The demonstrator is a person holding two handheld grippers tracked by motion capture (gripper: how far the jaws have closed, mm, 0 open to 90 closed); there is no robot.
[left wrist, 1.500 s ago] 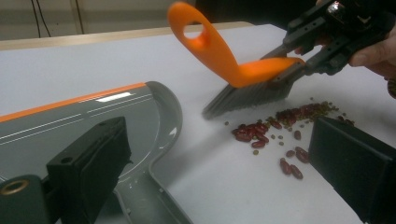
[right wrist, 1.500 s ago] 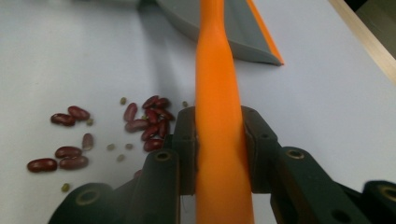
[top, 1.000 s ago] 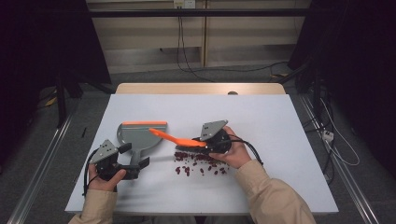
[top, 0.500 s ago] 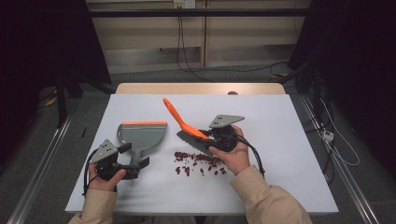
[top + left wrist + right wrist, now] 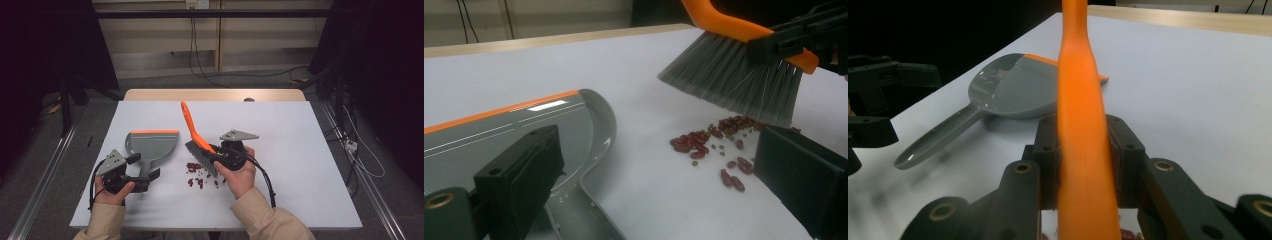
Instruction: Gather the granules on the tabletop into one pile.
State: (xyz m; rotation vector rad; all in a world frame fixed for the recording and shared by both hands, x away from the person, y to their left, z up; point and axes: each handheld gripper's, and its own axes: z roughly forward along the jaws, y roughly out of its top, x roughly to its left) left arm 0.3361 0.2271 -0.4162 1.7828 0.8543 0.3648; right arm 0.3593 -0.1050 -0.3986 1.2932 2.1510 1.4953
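High view sits above my side of the white table [image 5: 300,150], looking forward and down, far enough back to catch the whole top plus my forearms. My left gripper [image 5: 142,181] cam rides low and close, looking across at the brush [image 5: 744,80] bristles and the red beans [image 5: 711,142]. My right gripper [image 5: 216,161] cam stares up the brush handle at super close range. All three catch the grey dustpan [image 5: 151,145].

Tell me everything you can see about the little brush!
The brush has a shiny orange plastic-looking handle and a thick row of grey bristles. The right tongs are shut on its handle near the head. It is tilted, handle pointing up and away, bristles just above the red beans on the white table, beside the grey dustpan.
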